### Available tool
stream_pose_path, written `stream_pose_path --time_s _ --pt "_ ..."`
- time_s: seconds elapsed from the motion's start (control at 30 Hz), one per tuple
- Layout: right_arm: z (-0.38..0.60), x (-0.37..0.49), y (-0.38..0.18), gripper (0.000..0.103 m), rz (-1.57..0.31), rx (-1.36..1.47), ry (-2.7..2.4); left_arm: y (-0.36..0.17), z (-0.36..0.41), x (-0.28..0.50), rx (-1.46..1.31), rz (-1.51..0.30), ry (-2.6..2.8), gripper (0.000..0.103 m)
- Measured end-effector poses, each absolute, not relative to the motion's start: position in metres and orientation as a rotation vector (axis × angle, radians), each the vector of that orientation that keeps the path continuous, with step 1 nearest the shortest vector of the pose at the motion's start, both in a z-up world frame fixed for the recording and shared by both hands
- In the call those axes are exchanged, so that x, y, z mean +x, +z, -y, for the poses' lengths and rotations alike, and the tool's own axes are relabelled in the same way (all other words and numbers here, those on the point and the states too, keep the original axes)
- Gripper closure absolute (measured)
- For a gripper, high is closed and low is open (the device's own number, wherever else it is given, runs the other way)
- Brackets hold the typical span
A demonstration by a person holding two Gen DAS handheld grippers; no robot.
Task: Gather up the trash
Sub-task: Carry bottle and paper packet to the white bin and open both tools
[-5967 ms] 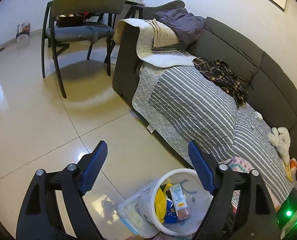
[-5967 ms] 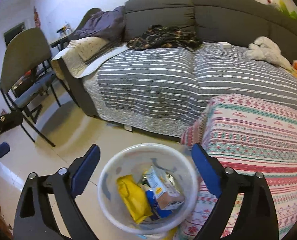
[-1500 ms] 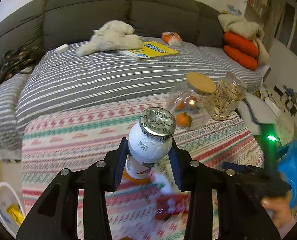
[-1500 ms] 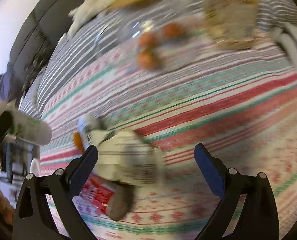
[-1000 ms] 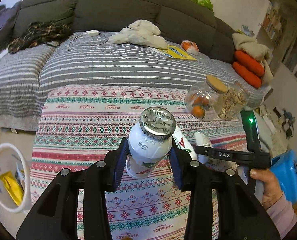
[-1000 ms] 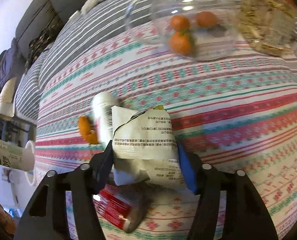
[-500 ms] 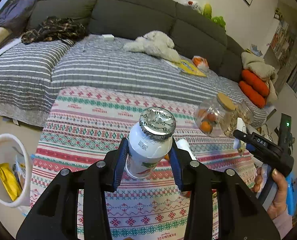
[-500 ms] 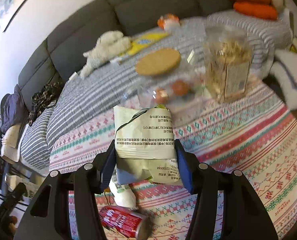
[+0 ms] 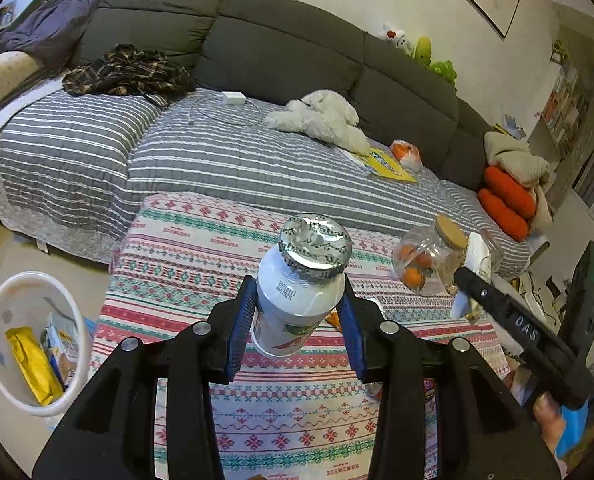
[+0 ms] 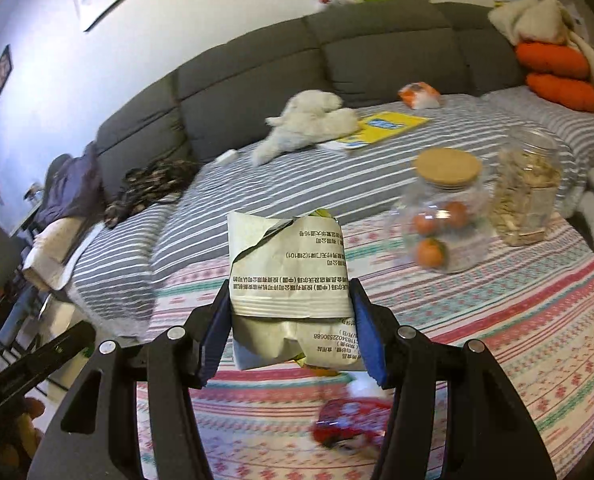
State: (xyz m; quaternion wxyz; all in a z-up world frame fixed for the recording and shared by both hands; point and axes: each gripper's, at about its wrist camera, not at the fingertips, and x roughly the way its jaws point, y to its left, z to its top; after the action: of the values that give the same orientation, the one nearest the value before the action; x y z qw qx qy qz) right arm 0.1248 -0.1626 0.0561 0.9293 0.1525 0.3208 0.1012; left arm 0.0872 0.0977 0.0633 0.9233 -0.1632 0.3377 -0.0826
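Left hand-held gripper (image 9: 297, 320) clamping bottle (image 9: 297, 288), right hand-held gripper (image 10: 291, 332) clamping wrapper (image 10: 289, 280)

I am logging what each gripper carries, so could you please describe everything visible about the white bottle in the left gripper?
The white bottle looks like plastic, with a crinkled silver foil seal printed with lettering on top, a printed code on its shoulder and a red, green and white label lower down. It leans slightly right, foil toward the camera, clamped at mid-body between the blue pads of the left gripper, lifted above the patterned cloth.

The red can (image 10: 351, 424) is blurred and partly behind the right gripper (image 10: 291, 328), its label unreadable
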Motion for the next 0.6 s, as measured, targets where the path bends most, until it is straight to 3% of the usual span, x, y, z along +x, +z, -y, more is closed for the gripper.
stream_pose_path --time_s 0.6 --pt "0.048 0.089 0.071 0.047 -0.572 0.21 0.425 0.076 -0.203 0.056 -0.41 -0.655 -0.024 0.065"
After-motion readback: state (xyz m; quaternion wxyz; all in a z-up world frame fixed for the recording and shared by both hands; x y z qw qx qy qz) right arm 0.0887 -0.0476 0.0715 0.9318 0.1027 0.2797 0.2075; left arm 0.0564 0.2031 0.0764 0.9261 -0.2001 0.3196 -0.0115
